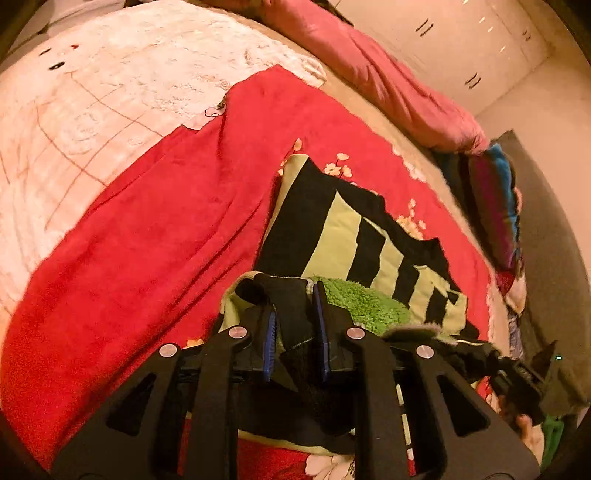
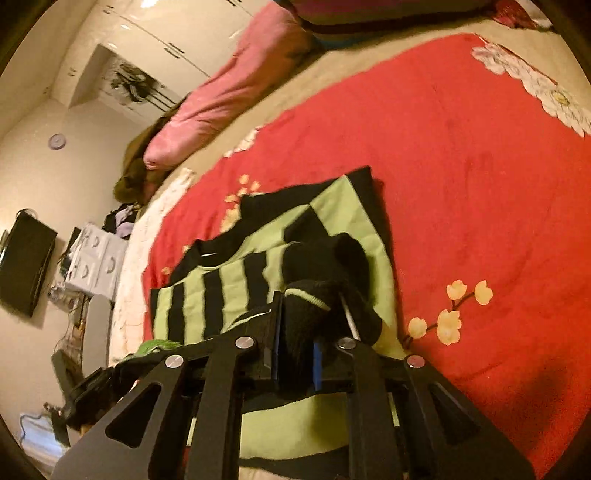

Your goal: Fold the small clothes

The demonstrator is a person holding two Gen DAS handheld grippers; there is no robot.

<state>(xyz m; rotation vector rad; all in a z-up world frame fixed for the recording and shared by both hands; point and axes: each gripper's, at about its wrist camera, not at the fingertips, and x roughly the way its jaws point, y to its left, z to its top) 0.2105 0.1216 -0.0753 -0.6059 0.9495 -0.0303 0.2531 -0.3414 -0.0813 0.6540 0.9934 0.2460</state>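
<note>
Left wrist view: my left hand-held gripper [image 1: 295,314] pinches black fabric of the black-and-green striped garment [image 1: 354,236], which lies ahead on the red blanket [image 1: 147,240].

Right wrist view: my right hand-held gripper [image 2: 314,314] clamps a bunched black fold of that garment [image 2: 229,288].

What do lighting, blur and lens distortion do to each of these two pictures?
Left wrist view: warm orange cast, fisheye bends the red blanket into a dome, far right edge smeared by motion blur. Right wrist view: same warm cast, glare on the glossy wardrobe doors, curved room edges, the striped garment fairly sharp.
</note>
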